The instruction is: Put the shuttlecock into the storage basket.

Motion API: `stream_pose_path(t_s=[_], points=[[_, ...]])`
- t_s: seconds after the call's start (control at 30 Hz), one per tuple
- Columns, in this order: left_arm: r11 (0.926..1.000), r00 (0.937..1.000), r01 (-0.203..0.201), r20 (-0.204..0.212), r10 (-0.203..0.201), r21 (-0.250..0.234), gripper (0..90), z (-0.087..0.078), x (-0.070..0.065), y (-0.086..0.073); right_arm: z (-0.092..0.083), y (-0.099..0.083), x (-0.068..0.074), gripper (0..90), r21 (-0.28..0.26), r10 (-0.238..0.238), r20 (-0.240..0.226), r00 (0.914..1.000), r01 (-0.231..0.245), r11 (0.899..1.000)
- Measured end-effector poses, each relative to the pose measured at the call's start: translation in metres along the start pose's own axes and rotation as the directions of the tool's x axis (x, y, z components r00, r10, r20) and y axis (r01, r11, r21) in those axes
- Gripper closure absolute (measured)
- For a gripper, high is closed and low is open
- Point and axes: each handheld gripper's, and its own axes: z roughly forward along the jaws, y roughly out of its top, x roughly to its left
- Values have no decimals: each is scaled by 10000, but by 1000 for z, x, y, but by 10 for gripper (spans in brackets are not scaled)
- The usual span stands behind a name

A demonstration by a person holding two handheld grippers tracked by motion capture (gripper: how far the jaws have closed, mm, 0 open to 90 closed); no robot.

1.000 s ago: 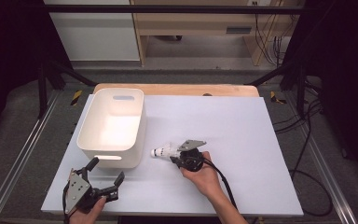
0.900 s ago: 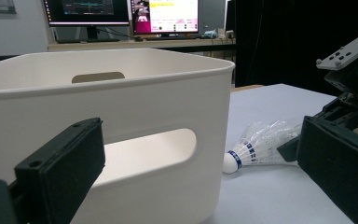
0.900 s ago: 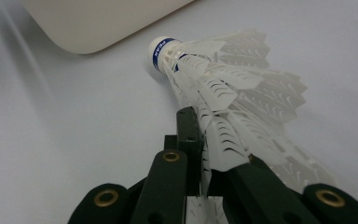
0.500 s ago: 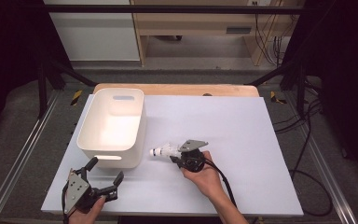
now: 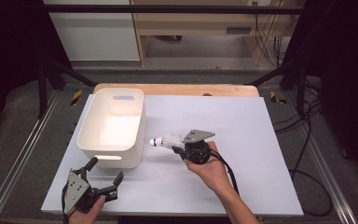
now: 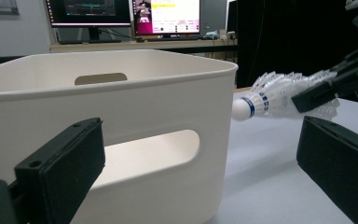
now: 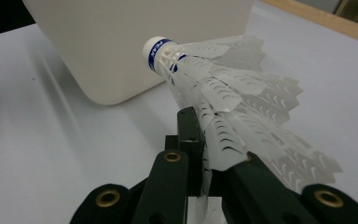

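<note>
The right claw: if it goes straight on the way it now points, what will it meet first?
Probably the white bin. The right claw is shut on the shuttlecock, whose cork tip points at the bin's near side wall; whether it would clear the rim is unclear.

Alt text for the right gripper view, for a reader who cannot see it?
The right gripper is shut on the skirt of a white shuttlecock, whose blue-banded cork points at a white bin on the white table.

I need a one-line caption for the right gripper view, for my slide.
Right gripper shut on the skirt of a white shuttlecock, cork end toward the white bin.
</note>
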Motion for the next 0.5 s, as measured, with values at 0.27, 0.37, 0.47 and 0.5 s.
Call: stream_pose_path(t_s=[0.27,0.37,0.47,0.5], points=[[10000,10000,-6,-28,6,6,10,0,0,0,-15,31,-6,893,-298,-292,249,9993,299,9991],[10000,10000,-4,-32,4,-1,10,0,0,0,-19,42,-8,893,-362,-337,296,9990,347,9987],[10000,10000,-7,-41,8,13,10,0,0,0,-21,51,-10,893,-436,-357,317,9989,371,9984],[10000,10000,-6,-41,6,21,10,0,0,0,-21,53,-10,893,-444,-348,330,9988,363,9984]])
